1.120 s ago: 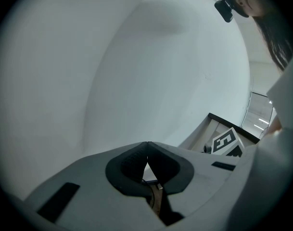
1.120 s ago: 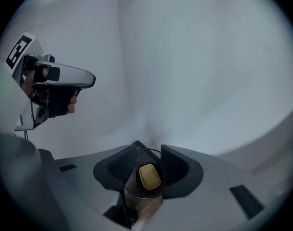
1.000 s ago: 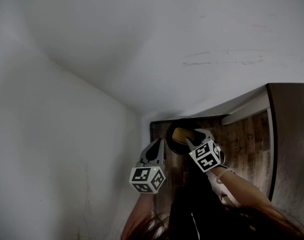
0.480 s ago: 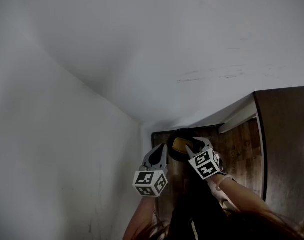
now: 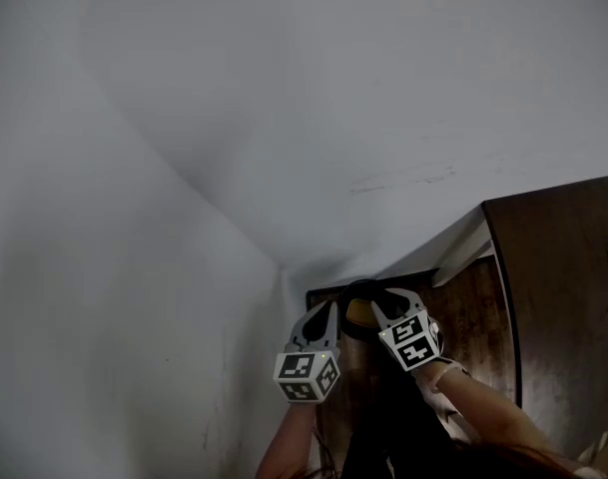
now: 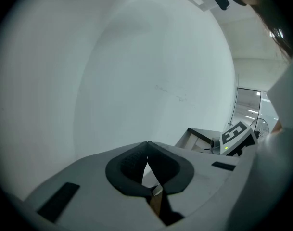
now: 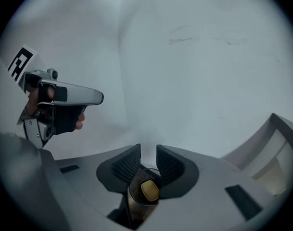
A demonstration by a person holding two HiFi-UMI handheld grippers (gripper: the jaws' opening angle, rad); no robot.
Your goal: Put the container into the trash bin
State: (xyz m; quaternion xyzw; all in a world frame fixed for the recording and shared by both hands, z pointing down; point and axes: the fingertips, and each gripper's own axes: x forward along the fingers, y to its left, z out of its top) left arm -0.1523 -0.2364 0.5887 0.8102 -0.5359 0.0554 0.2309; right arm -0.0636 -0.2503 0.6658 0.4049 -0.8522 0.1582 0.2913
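Trash bin (image 5: 355,292): one, dark, on wooden floor (image 5: 471,317) in wall corner.
Container (image 5: 360,313): one, yellow, inside bin.
Grippers: two, above bin, tilted downward. Left gripper (image 6: 146,147) jaws pressed together, empty. Right gripper (image 7: 148,150) jaws closing, nothing between.

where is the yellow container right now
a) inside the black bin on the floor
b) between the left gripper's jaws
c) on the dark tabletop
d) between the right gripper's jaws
a: the head view shows the yellow container lying inside the black bin, within its rim.
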